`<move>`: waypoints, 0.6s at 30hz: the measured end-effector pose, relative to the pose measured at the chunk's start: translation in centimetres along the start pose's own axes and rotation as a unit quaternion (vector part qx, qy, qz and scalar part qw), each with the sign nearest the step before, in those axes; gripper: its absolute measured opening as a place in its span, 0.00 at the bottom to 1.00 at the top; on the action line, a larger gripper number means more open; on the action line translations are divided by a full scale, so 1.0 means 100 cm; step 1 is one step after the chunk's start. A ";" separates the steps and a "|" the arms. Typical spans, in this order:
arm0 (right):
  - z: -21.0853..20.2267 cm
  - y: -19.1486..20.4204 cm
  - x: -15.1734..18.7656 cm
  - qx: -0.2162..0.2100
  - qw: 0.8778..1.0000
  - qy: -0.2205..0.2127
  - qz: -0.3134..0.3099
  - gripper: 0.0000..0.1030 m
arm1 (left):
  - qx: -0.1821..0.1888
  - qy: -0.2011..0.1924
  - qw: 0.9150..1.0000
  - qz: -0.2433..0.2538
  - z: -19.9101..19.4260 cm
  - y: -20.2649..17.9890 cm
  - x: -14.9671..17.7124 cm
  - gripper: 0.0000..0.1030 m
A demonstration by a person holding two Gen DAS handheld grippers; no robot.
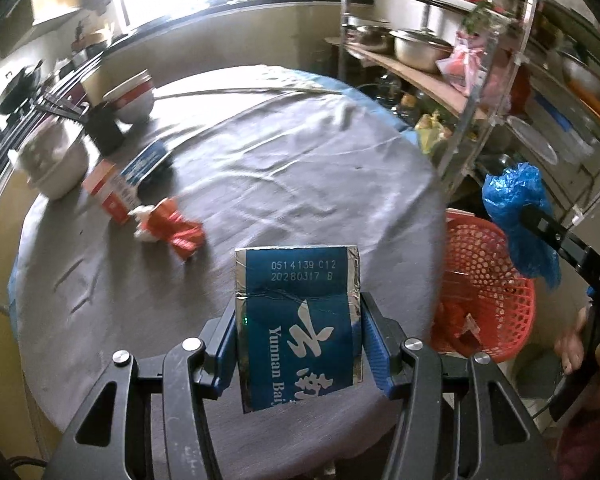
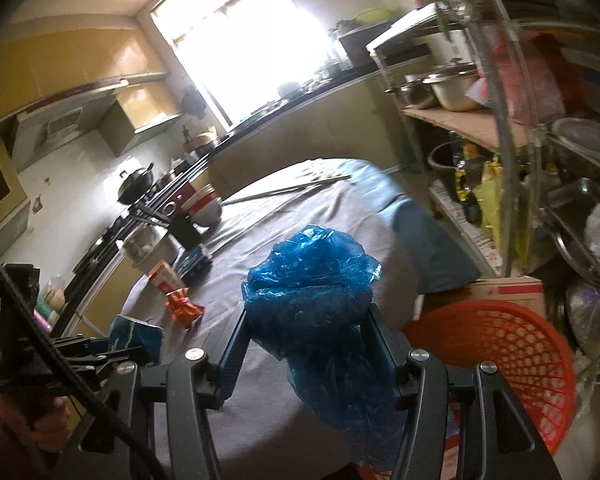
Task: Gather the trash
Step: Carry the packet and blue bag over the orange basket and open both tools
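Observation:
My left gripper is shut on a blue and silver packet with white lettering, held upright over the near side of the round table. In the right wrist view my right gripper is shut on a crumpled blue plastic bag, above the table edge. A red mesh basket stands just right of it, below table height. The left wrist view also shows that basket, with the blue bag above its rim. A crumpled red wrapper lies on the cloth.
A red and white carton and a blue box lie at the table's left. Beside them are stacked bowls and a white container. A shelf rack of pots stands to the right, with a cardboard box behind the basket.

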State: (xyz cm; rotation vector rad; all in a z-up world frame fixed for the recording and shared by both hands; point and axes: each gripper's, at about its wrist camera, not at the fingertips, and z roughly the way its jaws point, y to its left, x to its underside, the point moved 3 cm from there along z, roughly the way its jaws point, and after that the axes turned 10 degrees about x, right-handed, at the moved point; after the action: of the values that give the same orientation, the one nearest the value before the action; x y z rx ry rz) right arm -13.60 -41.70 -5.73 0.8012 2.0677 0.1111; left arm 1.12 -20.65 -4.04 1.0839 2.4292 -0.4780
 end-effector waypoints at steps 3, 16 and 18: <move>-0.007 -0.017 -0.001 0.013 1.000 -0.006 0.012 0.57 | 0.004 -0.002 1.000 0.017 0.005 -0.014 -0.007 0.55; -0.033 -0.079 0.002 0.056 0.996 -0.018 0.064 0.57 | 0.052 -0.009 0.995 0.085 0.026 -0.088 -0.030 0.55; -0.036 -0.089 0.005 0.065 0.995 -0.016 0.073 0.57 | 0.064 -0.010 0.994 0.092 0.028 -0.098 -0.030 0.55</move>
State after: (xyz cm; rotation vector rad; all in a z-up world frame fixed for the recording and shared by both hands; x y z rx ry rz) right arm -20.99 -47.65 -7.17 1.0267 1.9999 0.0439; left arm -3.87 -30.04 -3.60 1.3371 2.2796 -0.5869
